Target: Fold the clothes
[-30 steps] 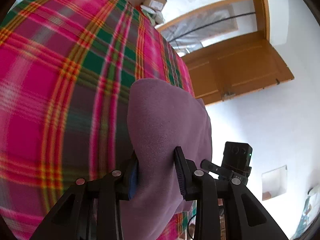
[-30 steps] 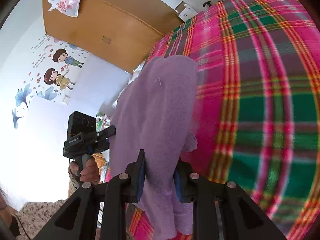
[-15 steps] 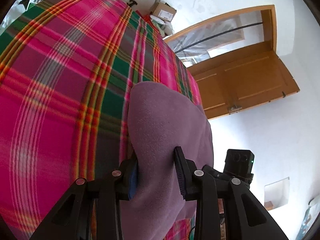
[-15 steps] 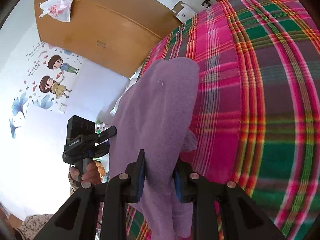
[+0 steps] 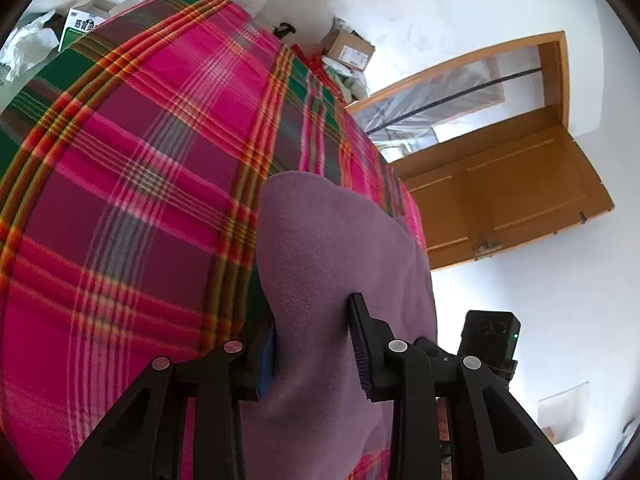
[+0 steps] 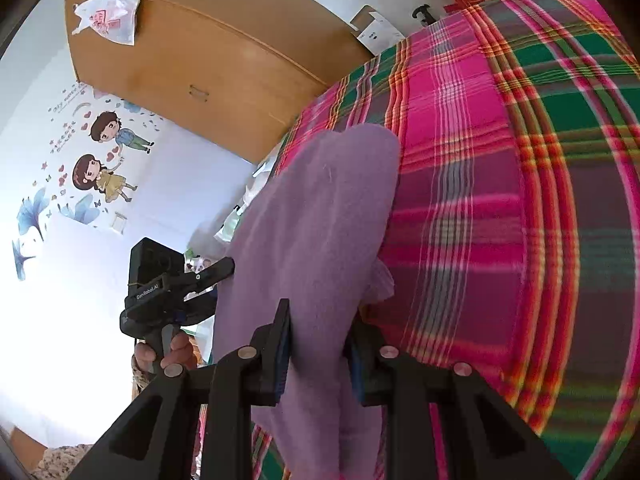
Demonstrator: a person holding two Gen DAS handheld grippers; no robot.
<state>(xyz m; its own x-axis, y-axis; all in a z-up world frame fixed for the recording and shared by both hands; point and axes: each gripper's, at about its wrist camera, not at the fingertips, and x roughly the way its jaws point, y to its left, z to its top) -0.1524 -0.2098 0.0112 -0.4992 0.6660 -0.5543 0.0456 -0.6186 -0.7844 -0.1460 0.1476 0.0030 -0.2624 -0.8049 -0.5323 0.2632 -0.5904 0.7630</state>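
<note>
Visibly, both the left gripper [image 5: 314,340] and right gripper [image 6: 320,344] clench the purple garment [image 5: 336,256].

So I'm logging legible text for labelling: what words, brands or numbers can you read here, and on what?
"GenRobot.AI": on the left gripper body, seen from the right wrist.
"999": green-and-white carton; its other print is unreadable.
Wall sticker lettering: too small.
Red print on the plastic bag: blurred.
Cardboard box label: unreadable.

Garment [image 5: 336,264] between claws, above blanket [image 5: 132,208]
</note>
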